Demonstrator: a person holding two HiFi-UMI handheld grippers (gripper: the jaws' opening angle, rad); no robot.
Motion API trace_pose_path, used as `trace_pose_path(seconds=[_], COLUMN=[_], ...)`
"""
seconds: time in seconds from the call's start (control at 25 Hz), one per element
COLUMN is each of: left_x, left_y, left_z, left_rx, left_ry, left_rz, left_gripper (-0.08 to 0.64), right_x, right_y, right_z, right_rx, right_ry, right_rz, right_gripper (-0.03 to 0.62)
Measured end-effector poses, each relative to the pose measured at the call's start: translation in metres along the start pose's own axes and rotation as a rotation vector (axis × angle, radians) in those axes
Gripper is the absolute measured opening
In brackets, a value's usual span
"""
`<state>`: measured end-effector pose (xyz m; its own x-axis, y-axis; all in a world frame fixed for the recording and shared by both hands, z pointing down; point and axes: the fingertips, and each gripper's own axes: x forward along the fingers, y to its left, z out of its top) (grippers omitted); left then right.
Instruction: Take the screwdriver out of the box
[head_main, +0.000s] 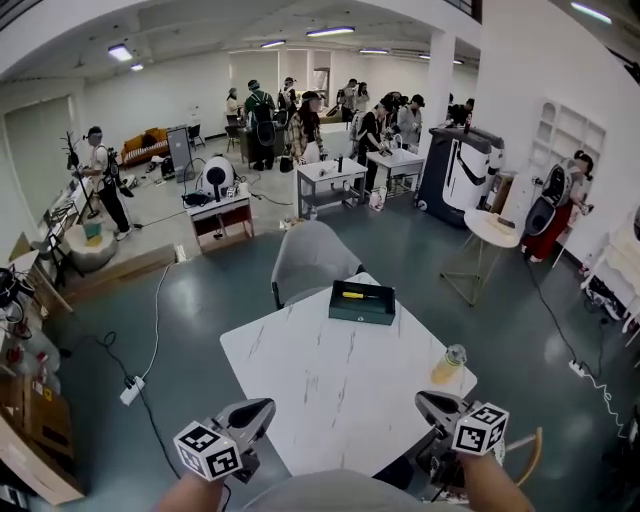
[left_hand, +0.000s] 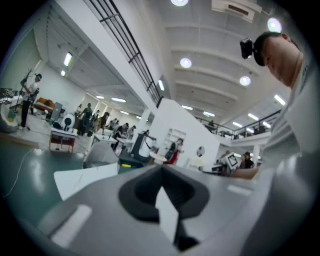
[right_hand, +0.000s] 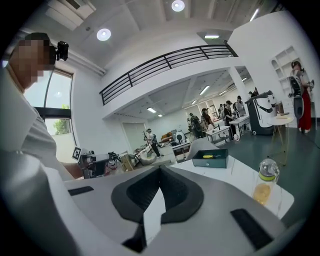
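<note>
A dark green box stands at the far edge of the white table, with a yellow-handled screwdriver lying inside it. Both grippers hover over the near edge, well short of the box. My left gripper is at the near left, jaws together with nothing between them. My right gripper is at the near right, jaws also together and empty. In the right gripper view the box and the screwdriver lie ahead of the shut gripper. In the left gripper view the box shows just beyond the gripper.
A bottle of yellow liquid stands at the table's right edge, just ahead of my right gripper, and shows in the right gripper view as the bottle. A grey chair sits behind the box. Several people and tables fill the room's far end.
</note>
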<state>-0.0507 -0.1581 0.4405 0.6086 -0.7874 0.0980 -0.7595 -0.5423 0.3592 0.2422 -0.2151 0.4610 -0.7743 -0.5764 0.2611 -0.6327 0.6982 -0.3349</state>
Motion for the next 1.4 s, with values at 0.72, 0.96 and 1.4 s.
trace_pose_path(seconds=[0.72, 0.96, 1.4], left_x=[0.125, 0.152, 0.192], left_y=[0.011, 0.036, 0.11], left_z=[-0.011, -0.033, -0.02], left_rx=[0.019, 0.012, 0.104], left_ry=[0.091, 0.136, 0.117], left_rz=[0.018, -0.107, -0.137], left_gripper=[0.005, 0.005, 0.005], right_x=[0.056, 0.081, 0.206], right_y=[-0.1, -0.103, -0.126], right_z=[0.01, -0.002, 0.039], right_rx=[-0.008, -0.009, -0.325], right_ry=[0.024, 0.083, 0.264], right_rz=[0.076, -0.025, -0.023], right_gripper=[0.008, 0.008, 0.008])
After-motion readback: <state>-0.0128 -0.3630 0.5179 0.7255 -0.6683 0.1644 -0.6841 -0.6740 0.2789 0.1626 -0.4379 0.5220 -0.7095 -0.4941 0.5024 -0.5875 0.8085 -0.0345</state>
